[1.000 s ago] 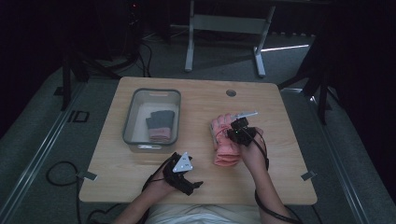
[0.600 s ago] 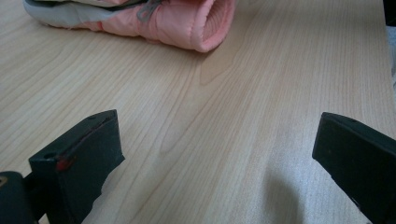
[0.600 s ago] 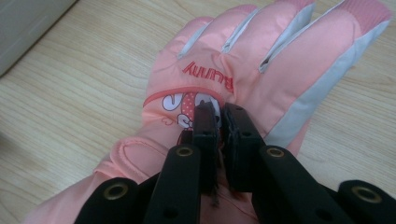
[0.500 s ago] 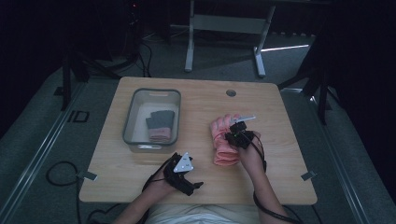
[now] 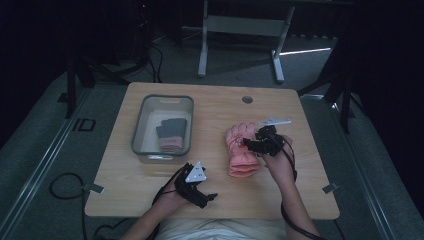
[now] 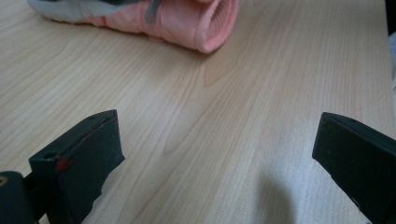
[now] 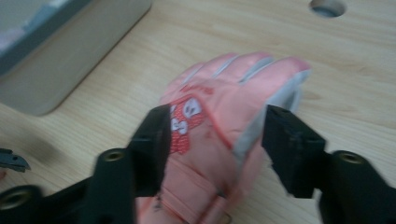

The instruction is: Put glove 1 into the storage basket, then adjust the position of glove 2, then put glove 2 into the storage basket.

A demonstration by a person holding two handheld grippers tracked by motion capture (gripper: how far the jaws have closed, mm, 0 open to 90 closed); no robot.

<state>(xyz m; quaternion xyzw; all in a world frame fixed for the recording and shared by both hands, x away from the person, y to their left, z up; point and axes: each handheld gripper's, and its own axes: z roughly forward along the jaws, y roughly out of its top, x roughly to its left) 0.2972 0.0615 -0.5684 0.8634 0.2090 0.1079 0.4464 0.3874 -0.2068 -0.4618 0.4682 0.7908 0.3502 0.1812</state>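
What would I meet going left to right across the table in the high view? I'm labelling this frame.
Clear bin holding a folded glove → left tongs → pink glove → right tongs, with the table's round hole farther back.

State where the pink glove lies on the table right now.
In the high view the pink glove lies flat on the table, right of the bin, just left of the right gripper.

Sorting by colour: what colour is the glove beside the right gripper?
Pink glove with a red patch; clearest in the right gripper view.
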